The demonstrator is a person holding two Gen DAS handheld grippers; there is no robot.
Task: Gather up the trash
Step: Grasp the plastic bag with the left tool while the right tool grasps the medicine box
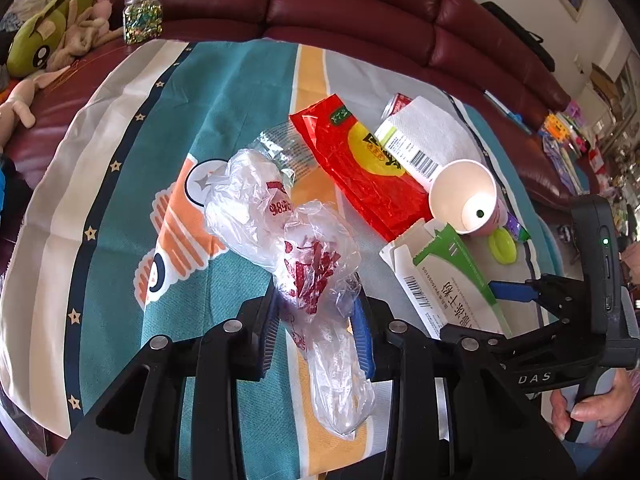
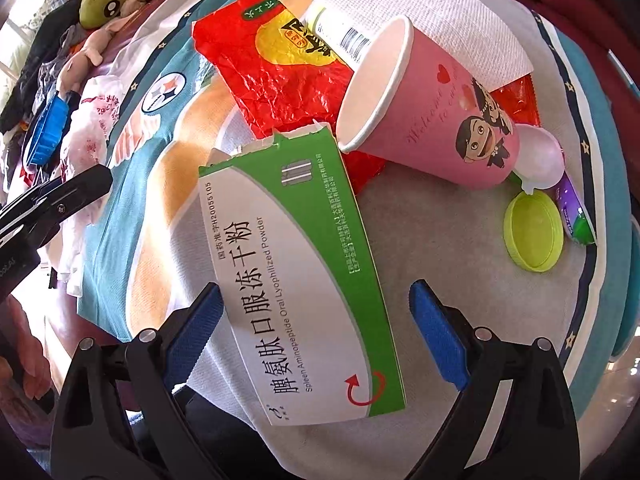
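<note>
Box (image 2: 304,276) lying between our right gripper's (image 2: 316,336) wide-open jaws, long axis running straight ahead; we're straddling it, nothing gripped. Left gripper (image 1: 320,332) is pinching the bag (image 1: 304,264) over the cloth (image 1: 120,208).

Medicine carton (image 2: 296,272), green and white, taken as landmark: "Spleen Aminopeptide Oral Lyophilized Powder", large Chinese characters 脾氨肽口服冻干粉, and code H20055105 along its white edge. A barcode shows on its end flap (left wrist view).

Pink paper cup (image 2: 440,108), just beyond the carton's torn end: script "Welcome to our…", remainder unreadable.

Black gripper body (image 1: 536,378), beside the carton in the left wrist view: letters "DAS".
</note>
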